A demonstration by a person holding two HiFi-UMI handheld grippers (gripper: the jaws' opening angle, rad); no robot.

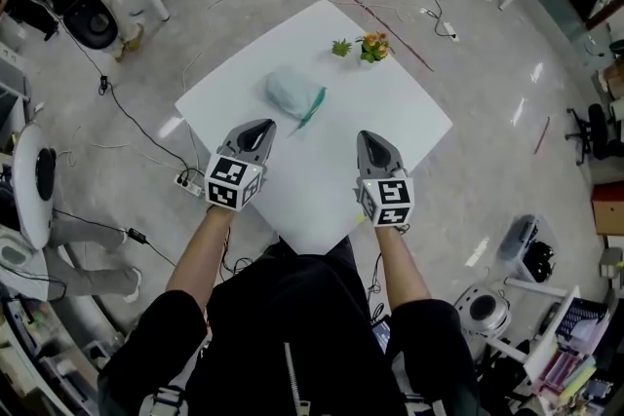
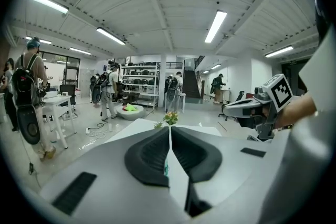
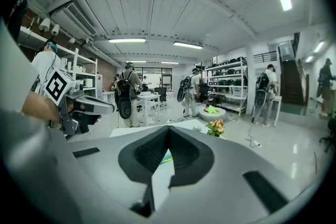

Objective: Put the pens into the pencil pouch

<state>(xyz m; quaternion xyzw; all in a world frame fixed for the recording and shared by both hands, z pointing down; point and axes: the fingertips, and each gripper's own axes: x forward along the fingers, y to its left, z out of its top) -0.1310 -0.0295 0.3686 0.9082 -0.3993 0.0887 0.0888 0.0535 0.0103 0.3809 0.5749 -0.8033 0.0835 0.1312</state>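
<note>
Head view, entry one: the pencil pouch [image 1: 290, 93], pale blue-green and soft, is lying on the white table [image 1: 390, 141]. It is resting ahead of the left gripper [image 1: 259, 130] jaw tips, well apart from them, and off to the left of the line along which the right gripper [image 1: 369, 141] is pointing.

Contents: one teal pen [image 1: 312, 108] is sticking out of the pouch end nearer the jaws. The fabric is hiding whatever else is lying inside.

Entry two, left gripper: its jaws are sitting fully together and gripping nothing. The teal sliver showing along their seam in the left gripper view is lying on the table beyond the jaws, not between the pads.

Entry three, right gripper: its jaws are likewise pressing together, empty, with only table showing past them.

Entry four: a small green plant [image 1: 340, 47] and a flowering plant [image 1: 373, 46] are standing side by side beyond the pouch, farther from both jaws.

Progress, as a judgement: no loose pens are showing anywhere on the table, so the filling is looking nearly complete. The teal pen is probably waiting to be pushed fully in. Whether the pouch mouth is closing by zip cannot be told.
</note>
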